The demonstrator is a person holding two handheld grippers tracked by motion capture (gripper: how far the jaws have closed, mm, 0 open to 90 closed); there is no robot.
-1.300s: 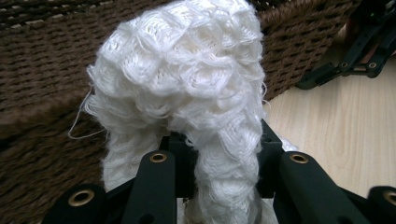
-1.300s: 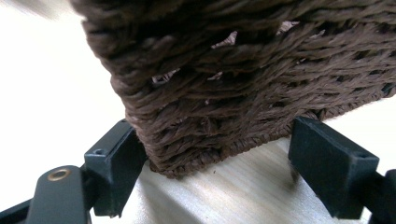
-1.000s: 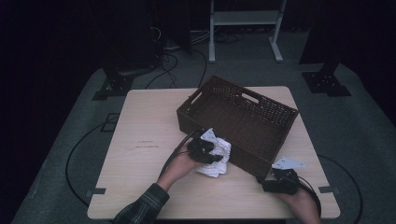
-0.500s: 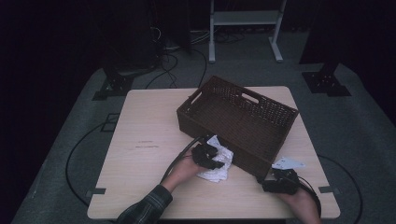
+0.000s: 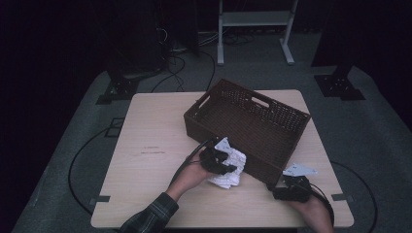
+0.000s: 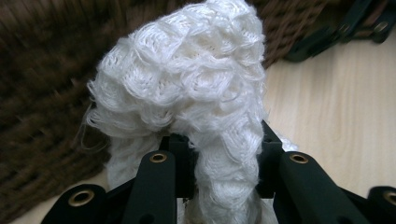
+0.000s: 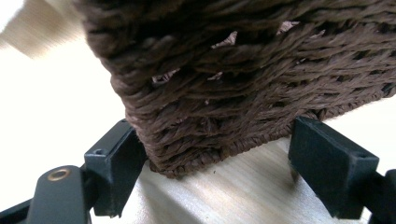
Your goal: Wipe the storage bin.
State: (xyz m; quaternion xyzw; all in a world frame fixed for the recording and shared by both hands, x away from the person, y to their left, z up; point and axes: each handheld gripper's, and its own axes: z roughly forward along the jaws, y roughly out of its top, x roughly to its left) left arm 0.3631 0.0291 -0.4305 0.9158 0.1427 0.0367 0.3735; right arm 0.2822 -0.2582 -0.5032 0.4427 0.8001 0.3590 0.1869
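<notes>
My left gripper point(image 5: 221, 161) clamped tight on white knitted cloth point(image 6: 187, 93), bunch pinched between jaws. Over last second I carry it from table spot nearer me toward near wall of brown wicker basket point(image 5: 252, 121); cloth now touches that wall, part trailing on table point(image 5: 145, 170). Lift into basket looks next, cloth not yet over rim. My right gripper point(image 5: 287, 190) holds place at basket's near corner, jaws wide, straddling it, left pad against weave, right pad apart.
</notes>
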